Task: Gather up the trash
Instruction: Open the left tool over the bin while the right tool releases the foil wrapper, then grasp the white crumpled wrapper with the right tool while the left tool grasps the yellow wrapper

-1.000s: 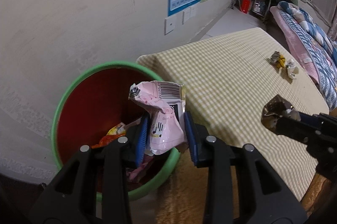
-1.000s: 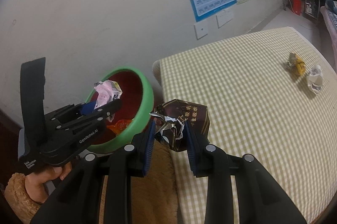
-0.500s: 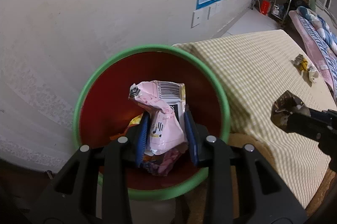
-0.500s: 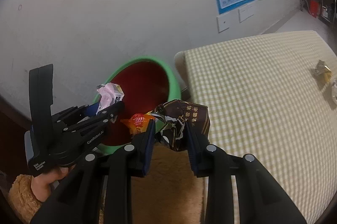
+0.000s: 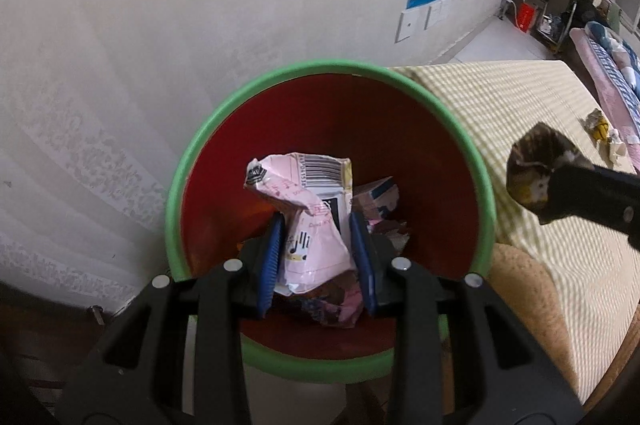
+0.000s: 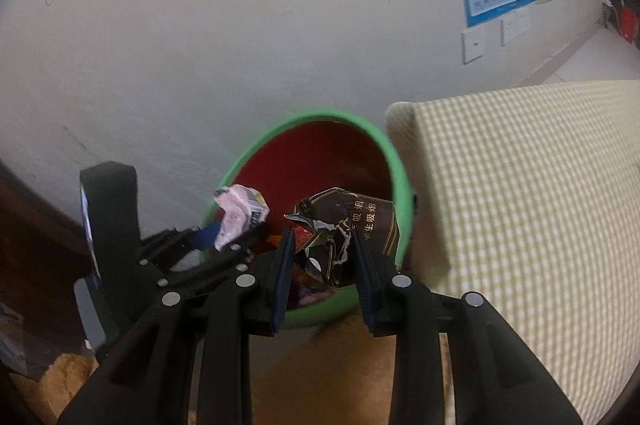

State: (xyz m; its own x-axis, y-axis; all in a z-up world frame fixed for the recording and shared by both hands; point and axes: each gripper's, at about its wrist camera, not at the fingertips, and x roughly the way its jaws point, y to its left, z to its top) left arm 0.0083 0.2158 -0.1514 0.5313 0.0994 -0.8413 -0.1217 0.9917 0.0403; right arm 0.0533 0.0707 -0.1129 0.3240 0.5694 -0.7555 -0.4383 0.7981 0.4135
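My left gripper (image 5: 316, 225) is shut on a crumpled pink wrapper (image 5: 308, 209) and holds it over the mouth of the green-rimmed red bin (image 5: 176, 185). My right gripper (image 6: 322, 239) is shut on a crumpled dark brown wrapper (image 6: 348, 237) and holds it above the bin's (image 6: 400, 177) near right rim. In the left wrist view the brown wrapper (image 5: 532, 169) shows just right of the bin. In the right wrist view the pink wrapper (image 6: 240, 213) shows over the bin's left rim. Several wrappers (image 5: 380, 201) lie inside the bin.
A table with a yellow checked cloth (image 5: 540, 129) stands right of the bin, with two small crumpled scraps (image 5: 600, 125) at its far side. A white wall (image 5: 200, 5) is behind the bin. A tan fuzzy surface (image 6: 320, 365) lies below the bin.
Both grippers have moved left, from beside the table to over the bin. Each still holds its wrapper.
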